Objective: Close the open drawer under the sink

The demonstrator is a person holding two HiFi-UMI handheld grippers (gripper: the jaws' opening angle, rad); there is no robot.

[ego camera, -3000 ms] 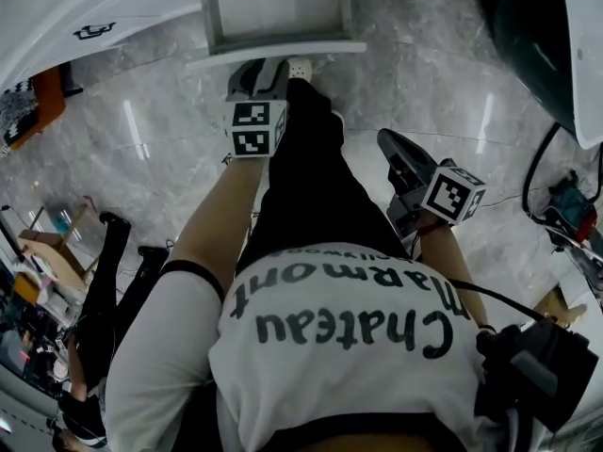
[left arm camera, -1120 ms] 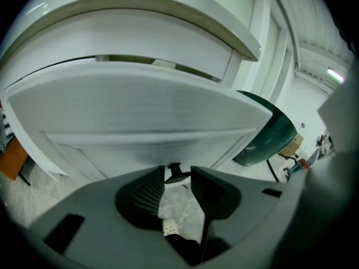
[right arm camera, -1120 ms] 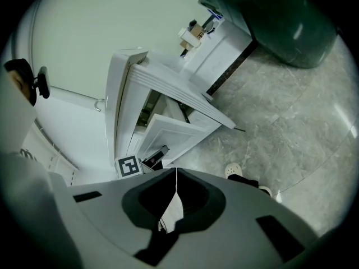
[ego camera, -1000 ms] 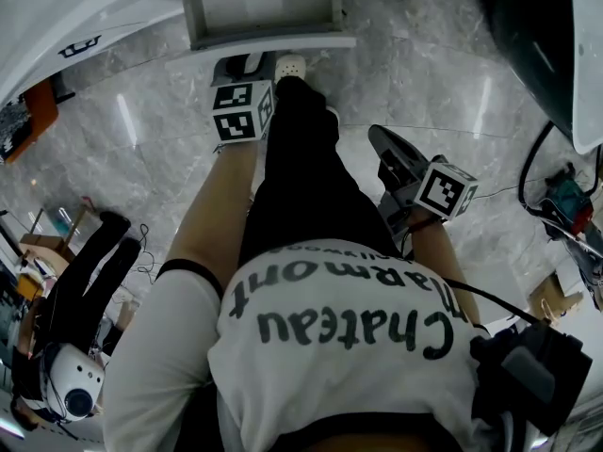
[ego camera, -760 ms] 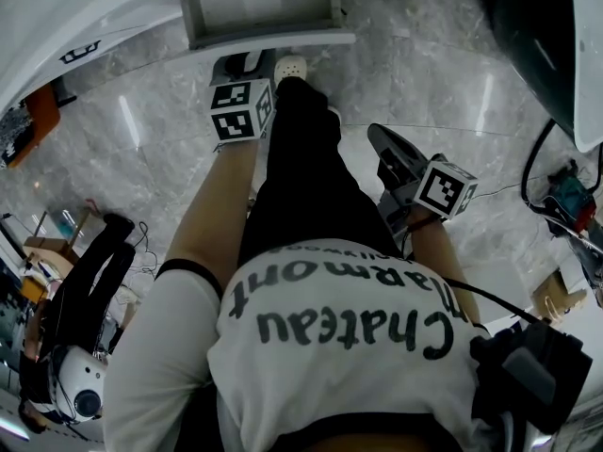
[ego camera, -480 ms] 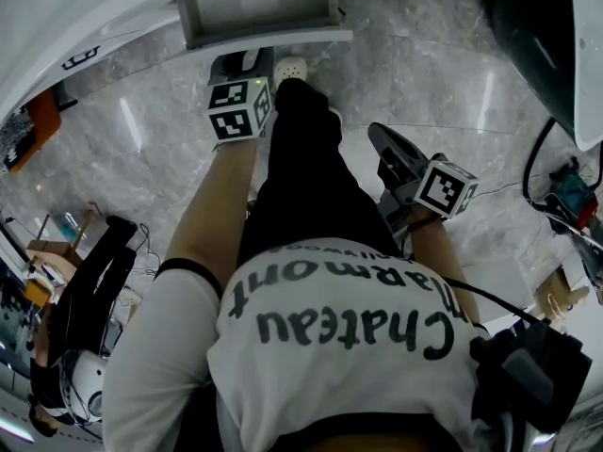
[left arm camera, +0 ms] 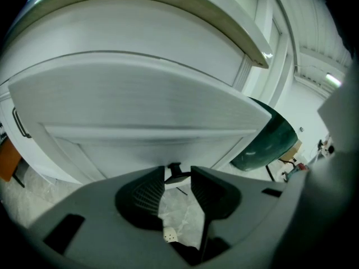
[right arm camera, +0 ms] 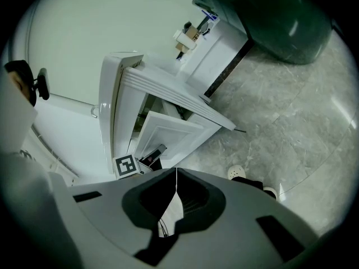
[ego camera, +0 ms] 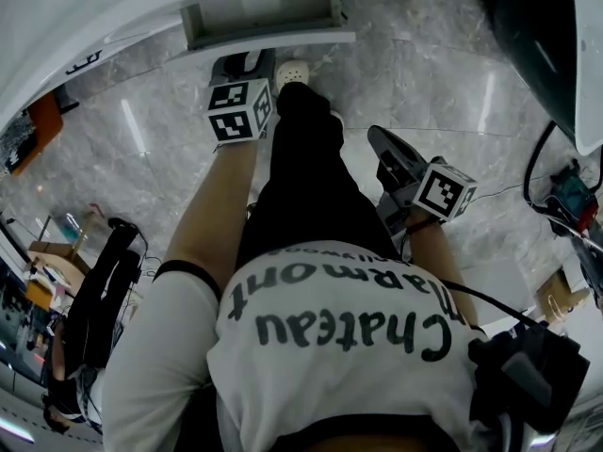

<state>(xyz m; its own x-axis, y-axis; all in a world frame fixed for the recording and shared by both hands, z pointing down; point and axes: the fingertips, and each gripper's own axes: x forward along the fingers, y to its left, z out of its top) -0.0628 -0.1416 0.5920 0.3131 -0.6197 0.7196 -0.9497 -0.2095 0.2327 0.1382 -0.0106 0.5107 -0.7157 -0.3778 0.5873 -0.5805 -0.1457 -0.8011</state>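
Records drawer (ego camera: 268, 38) partly pulled out. Locates left gripper (left arm camera: 178, 174) just in front of the drawer face, jaws slightly parted with nothing between. Locates right gripper (right arm camera: 176, 172) well back from the drawer, clenched and empty.

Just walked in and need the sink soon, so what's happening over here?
A person stands at the sink cabinet with a claw in each hand. The left claw, slightly open, is right at the front of the drawer under the sink, which sticks partway out. The right claw is shut and empty, held off to the side above the floor.
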